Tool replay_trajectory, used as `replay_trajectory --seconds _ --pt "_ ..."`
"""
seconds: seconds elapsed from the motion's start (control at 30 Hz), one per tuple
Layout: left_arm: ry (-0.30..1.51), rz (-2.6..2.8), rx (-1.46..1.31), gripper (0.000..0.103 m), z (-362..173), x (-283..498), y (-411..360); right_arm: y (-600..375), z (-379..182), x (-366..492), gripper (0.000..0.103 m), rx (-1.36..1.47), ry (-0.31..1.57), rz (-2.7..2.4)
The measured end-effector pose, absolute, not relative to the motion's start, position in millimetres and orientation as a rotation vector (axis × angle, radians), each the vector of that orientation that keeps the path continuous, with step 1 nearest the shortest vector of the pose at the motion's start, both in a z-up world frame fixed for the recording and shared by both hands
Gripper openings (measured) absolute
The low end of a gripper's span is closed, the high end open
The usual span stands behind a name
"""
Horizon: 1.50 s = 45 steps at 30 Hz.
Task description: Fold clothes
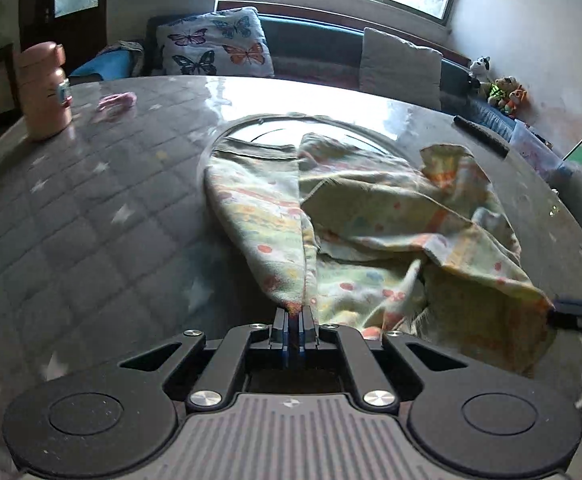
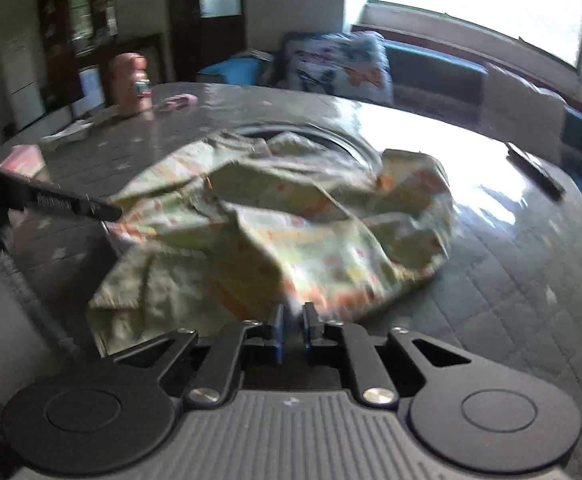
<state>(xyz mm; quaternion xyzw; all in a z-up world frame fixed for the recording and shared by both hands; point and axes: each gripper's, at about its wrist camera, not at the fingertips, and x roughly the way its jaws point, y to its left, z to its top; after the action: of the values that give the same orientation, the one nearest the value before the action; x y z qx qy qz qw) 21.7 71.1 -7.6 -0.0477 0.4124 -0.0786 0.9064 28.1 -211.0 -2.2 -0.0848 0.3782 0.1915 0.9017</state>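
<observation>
Cloth with a pale green ground and orange and pink dots, the garment point(image 1: 371, 220) lies rumpled in the middle of the round counter point(image 1: 91, 208), partly covering the glass turntable point(image 1: 275, 130) set in the counter's centre. The left gripper point(image 1: 294, 320) has its fingers point(image 1: 281, 326) pressed nearly together on a pointed corner of the garment, and a long fold runs straight away from them toward the turntable. In the right wrist view, which is blurred, the right gripper point(image 2: 292, 326) holds a near edge of the same garment point(image 2: 291, 216) between fingers point(image 2: 277, 332) that stand a narrow gap apart, with pale fabric bunched in the gap. The left gripper's tip point(image 2: 91, 210) shows in that view at the garment's left edge. A pink bottle point(image 1: 45, 90) stands upright near the counter's far left rim, with a small pink object point(image 1: 117, 101) lying just beside it. A dark slim object point(image 1: 481, 136) lies near the far right rim, well apart from the garment. Behind the counter a butterfly cushion point(image 1: 217, 44) rests on a bench under the window.
</observation>
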Motion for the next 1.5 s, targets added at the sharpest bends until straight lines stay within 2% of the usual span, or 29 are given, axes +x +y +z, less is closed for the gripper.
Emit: replay_trajectory --seconds 0.1,0.17,0.27,0.33,0.4,0.5,0.57,0.6,0.67,0.73,0.9,1.1,1.4,1.5 --pt "0.853 -0.182 -0.112 0.005 -8.1 6.2 72.6 -192.3 5.7 38.0 0.014 -0.211 0.741 0.441" --pt "0.849 -0.186 -0.104 0.005 -8.4 3.2 73.7 -178.5 5.0 49.7 0.025 -0.229 0.727 0.479" --pt "0.863 -0.183 -0.111 0.007 -9.8 4.8 78.4 -153.4 -0.3 67.8 0.027 -0.272 0.712 0.519" --pt "0.871 -0.184 -0.113 0.01 -9.1 5.5 80.4 -140.7 -8.1 78.9 0.033 -0.294 0.718 0.541" --pt "0.87 -0.19 -0.115 0.011 -7.7 5.7 83.8 -128.8 -15.4 89.3 0.035 -0.315 0.724 0.561" --pt "0.853 -0.176 -0.094 0.021 -3.8 3.0 87.2 -116.2 -27.7 98.8 0.035 -0.358 0.73 0.568" --pt "0.837 -0.16 -0.077 0.038 -0.5 4.1 90.0 -110.8 -37.7 107.2 0.033 -0.373 0.744 0.556" --pt "0.828 -0.151 -0.068 0.04 1.3 5.3 91.5 -110.4 -41.8 110.5 0.032 -0.372 0.756 0.55" --pt "0.817 -0.137 -0.055 0.047 4.4 9.4 94.4 -113.3 -47.5 114.5 0.015 -0.375 0.765 0.532" --pt "0.806 -0.127 -0.043 0.048 6.9 17.7 95.1 -119.3 -48.5 115.6 0.005 -0.374 0.758 0.509" --pt "0.767 -0.13 0.005 0.047 7.8 57.0 84.5 -150.9 -31.9 112.4 0.002 -0.332 0.692 0.413" --pt "0.803 -0.142 0.018 0.045 -9.7 118.9 70.3 -218.7 -10.4 104.9 0.001 -0.244 0.613 0.181" --pt "0.871 -0.122 0.132 0.045 -43.2 165.2 49.6 -300.6 -16.2 78.3 0.003 -0.105 0.654 -0.013" --pt "0.867 -0.117 0.157 0.034 -48.2 170.2 48.2 -319.1 -19.3 70.3 0.007 -0.068 0.67 -0.044"
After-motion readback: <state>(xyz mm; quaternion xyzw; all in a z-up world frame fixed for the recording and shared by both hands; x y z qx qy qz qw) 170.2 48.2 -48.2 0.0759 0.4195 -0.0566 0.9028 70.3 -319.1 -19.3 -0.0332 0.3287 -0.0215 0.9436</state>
